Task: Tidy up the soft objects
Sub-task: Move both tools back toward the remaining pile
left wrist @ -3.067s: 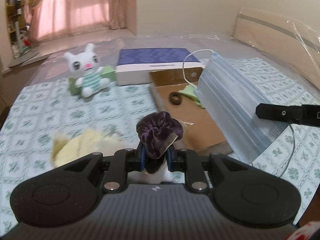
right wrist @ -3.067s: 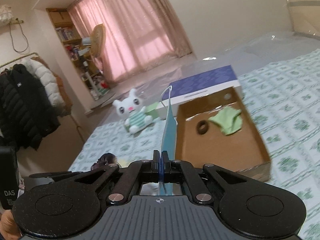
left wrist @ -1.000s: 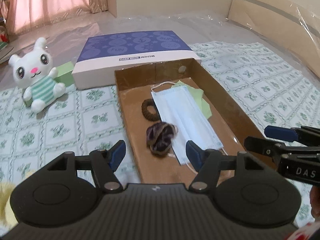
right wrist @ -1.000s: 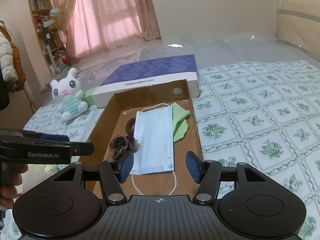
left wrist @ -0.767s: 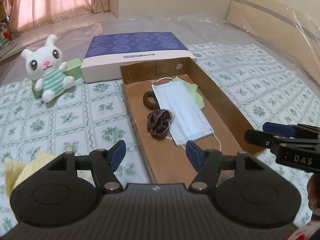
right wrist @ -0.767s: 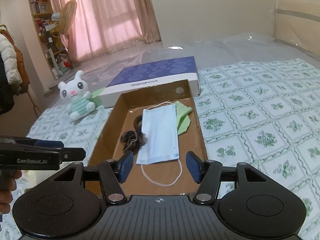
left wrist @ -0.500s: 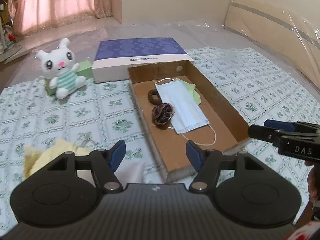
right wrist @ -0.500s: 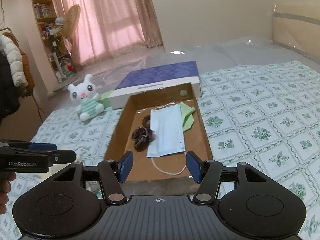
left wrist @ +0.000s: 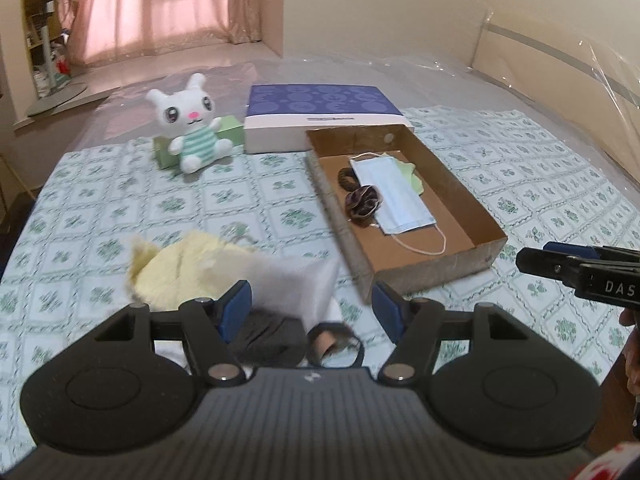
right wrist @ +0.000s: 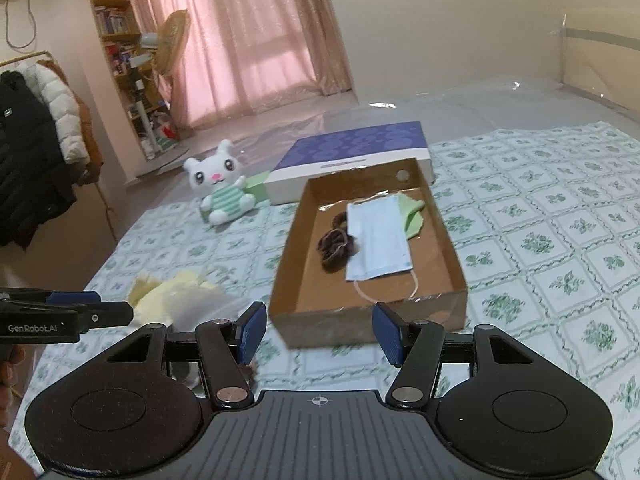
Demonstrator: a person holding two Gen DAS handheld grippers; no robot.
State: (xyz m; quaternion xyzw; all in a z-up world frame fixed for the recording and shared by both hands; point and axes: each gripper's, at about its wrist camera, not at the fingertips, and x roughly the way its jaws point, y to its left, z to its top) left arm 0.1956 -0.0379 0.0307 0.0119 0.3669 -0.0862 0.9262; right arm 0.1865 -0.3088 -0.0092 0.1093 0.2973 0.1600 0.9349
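Three seconds back the left gripper (left wrist: pixel 312 308) clamps the purple scrunchie (left wrist: pixel 363 201) and the right gripper (right wrist: pixel 316 334) pinches the blue face mask (right wrist: pixel 378 238) upright; now both sets of jaws stand apart and empty. The scrunchie lies inside the cardboard box (left wrist: pixel 476 222), touching the mask's nine o'clock edge, and the mask lies flat over part of the green cloth (right wrist: pixel 412 216). Both grippers pull back from the box, which shrinks toward twelve o'clock in each view, and the yellow plush cloth (left wrist: pixel 188 268) comes into sight at ten o'clock of the left jaws.
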